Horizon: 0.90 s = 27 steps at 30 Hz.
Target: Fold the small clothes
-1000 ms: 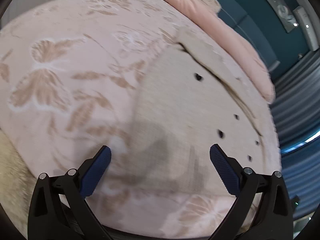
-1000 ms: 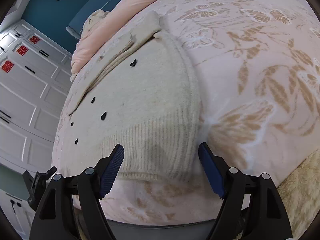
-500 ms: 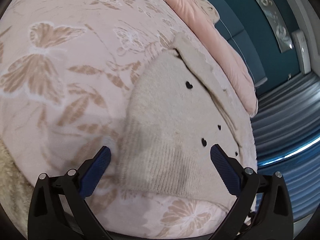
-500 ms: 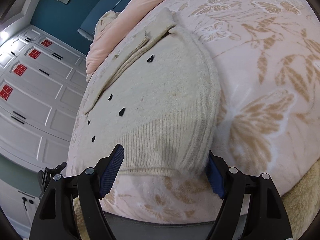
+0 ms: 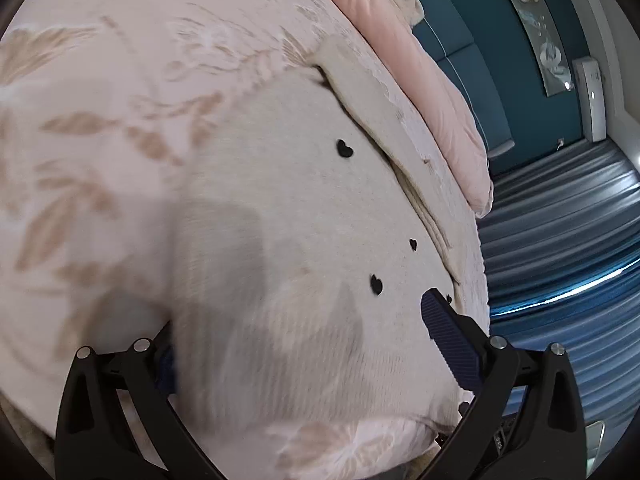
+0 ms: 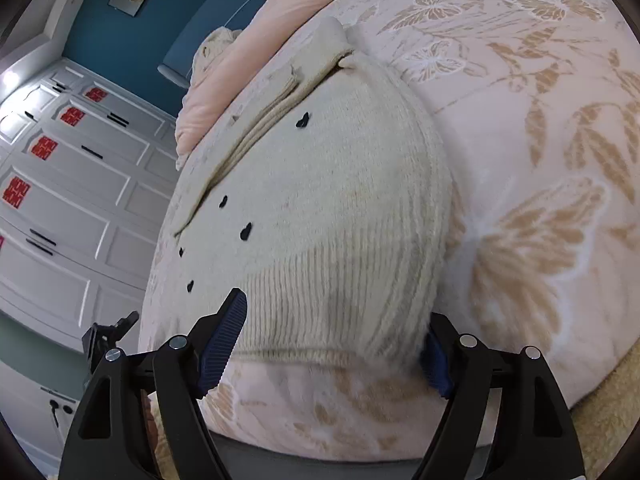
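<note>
both tongs [image 5: 304, 344] [image 6: 332, 344] lower, astride sweater [image 6: 332, 216] hem

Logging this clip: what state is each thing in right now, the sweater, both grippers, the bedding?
cream sweater: lying on the bed, ribbed hem toward the grippers, unfolded.
left gripper: open, straddling one hem corner.
right gripper: open, straddling the other hem corner.
butterfly blanket: spread under the sweater.
pink duvet: bunched behind the sweater.

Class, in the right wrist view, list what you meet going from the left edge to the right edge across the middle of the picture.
White wardrobe → cream sweater → pink butterfly bedspread.
</note>
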Available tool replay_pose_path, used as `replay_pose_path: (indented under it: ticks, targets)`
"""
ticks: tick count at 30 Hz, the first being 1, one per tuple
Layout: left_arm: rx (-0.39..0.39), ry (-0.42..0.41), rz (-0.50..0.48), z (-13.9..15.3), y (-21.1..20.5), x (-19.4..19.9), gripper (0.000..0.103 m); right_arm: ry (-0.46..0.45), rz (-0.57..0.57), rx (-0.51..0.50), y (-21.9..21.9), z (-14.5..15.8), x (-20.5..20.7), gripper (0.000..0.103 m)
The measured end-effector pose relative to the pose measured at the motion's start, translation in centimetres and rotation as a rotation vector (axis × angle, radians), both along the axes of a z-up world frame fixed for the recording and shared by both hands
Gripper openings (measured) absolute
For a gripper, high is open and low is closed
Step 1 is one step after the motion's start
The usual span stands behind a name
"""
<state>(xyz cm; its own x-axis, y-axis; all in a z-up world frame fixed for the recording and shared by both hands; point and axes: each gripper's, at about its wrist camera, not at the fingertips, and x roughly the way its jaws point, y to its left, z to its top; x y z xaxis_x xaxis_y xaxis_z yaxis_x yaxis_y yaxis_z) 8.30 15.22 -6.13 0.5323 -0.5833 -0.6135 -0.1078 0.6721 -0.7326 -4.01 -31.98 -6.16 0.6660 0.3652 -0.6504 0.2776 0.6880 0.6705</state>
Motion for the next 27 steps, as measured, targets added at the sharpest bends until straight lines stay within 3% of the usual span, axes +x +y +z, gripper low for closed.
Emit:
replay_pose_path:
  ticks: [3,4,5,6,7,8,10,13,21,24,27]
  targets:
    - [-0.012,-0.006,-0.022,0.2,-0.8,1.0,0.097,-0.013,-0.009,-0.005,0.2,-0.1,0.6,0.078]
    - [-0.03,-0.005,-0.033,0.3,-0.9,1.2,0.088,-0.013,-0.012,-0.007,0.2,-0.1,0.7,0.078]
    - [-0.058,-0.002,-0.05,0.2,-1.0,1.4,0.064,-0.012,-0.021,-0.002,0.2,0.0,1.0,0.078]
    - [-0.091,0.027,-0.073,-0.1,-1.2,1.8,0.055,-0.008,-0.024,-0.001,0.2,0.0,1.1,0.077]
    - [-0.102,0.061,-0.079,-0.4,-1.2,2.0,0.039,-0.002,-0.03,0.001,0.1,0.1,1.3,0.07]
    - [-0.101,0.089,-0.074,-0.6,-1.2,2.0,0.026,0.01,-0.043,0.008,-0.1,0.1,1.4,0.062]
    - [-0.07,0.122,-0.059,-0.4,-1.0,1.7,0.016,0.045,-0.052,0.027,-0.5,-0.1,1.8,0.007]
    - [-0.051,0.115,-0.045,0.9,-0.6,1.0,0.012,0.043,-0.07,0.101,-1.1,0.1,1.6,0.007]
    - [-0.001,0.024,-0.088,6.5,0.3,-2.8,0.01,-0.08,0.058,0.032,-0.8,7.1,-0.9,0.006]
    - [0.015,0.027,-0.122,7.4,0.7,-5.2,0.01,-0.061,0.092,0.008,-1.6,8.1,-3.3,0.006]
    - [0.034,0.065,-0.165,7.0,1.3,-8.3,0.01,0.015,0.155,-0.013,-1.6,7.6,-6.4,0.006]
